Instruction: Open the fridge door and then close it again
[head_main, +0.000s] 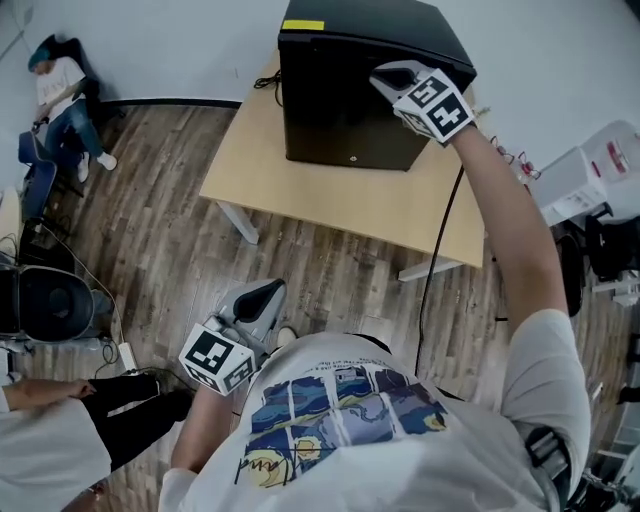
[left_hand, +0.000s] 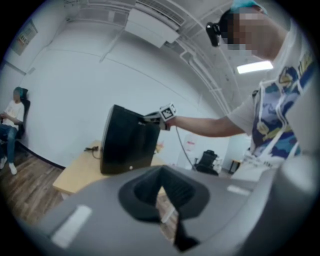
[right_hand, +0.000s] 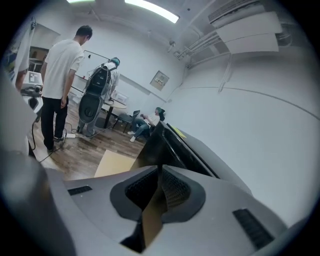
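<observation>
A black mini fridge (head_main: 350, 90) stands on a light wooden table (head_main: 300, 190), and its door looks flush with the body. My right gripper (head_main: 392, 74) is stretched out to the fridge's top front corner on the right side. Its jaws are shut with nothing between them. The right gripper view has the fridge (right_hand: 175, 145) just beyond the right gripper (right_hand: 160, 169). My left gripper (head_main: 262, 296) hangs low by my body over the floor, shut and empty. Past the left gripper (left_hand: 161, 174) in its own view stand the fridge (left_hand: 125, 145) and my outstretched arm.
A cable (head_main: 440, 260) runs down from the table's right side. One person (head_main: 60, 90) sits by the far left wall, another (head_main: 40, 440) is at the lower left. White equipment (head_main: 600, 170) stands at the right. A black device (head_main: 50, 300) sits on the wooden floor.
</observation>
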